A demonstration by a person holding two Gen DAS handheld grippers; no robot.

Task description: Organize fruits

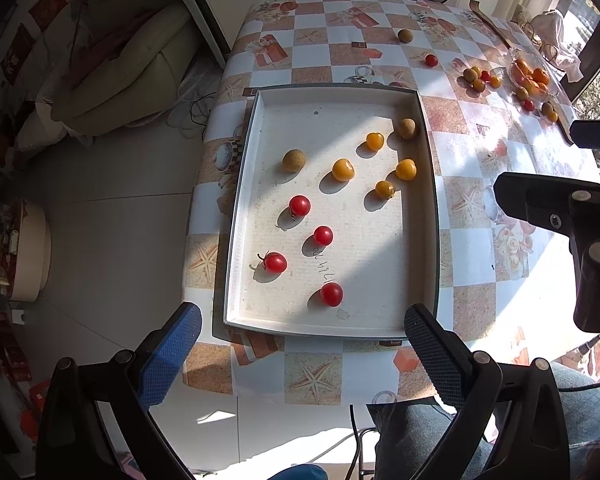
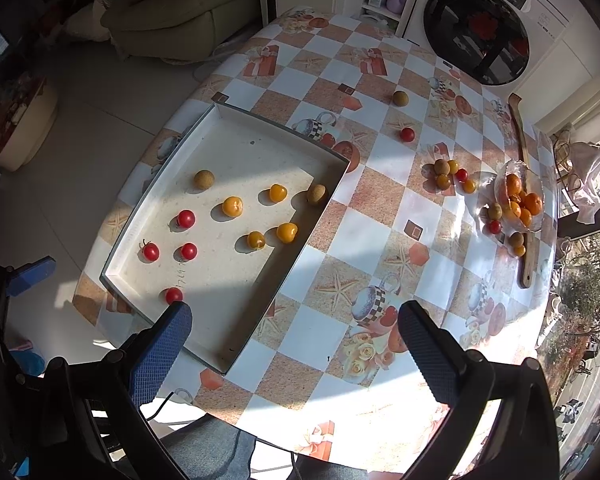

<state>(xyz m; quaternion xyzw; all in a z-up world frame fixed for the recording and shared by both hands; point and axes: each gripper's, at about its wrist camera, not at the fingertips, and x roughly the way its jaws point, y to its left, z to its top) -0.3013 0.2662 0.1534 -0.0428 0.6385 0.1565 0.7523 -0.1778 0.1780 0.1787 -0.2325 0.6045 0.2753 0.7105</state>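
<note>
Both the left gripper (image 1: 301,330) and right gripper (image 2: 294,328) hang spread and empty. The tray (image 1: 429,184) holds ten sorted fruits; more wait far right around the glass bowl (image 2: 517,196).

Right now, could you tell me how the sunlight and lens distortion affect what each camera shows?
Left wrist view: hard sunlight crosses the tray, so each cherry tomato casts a sharp shadow, and the far right of the table is washed out. Right wrist view: glare whitens the cloth by the glass bowl, and the fisheye bows the table edge.
</note>
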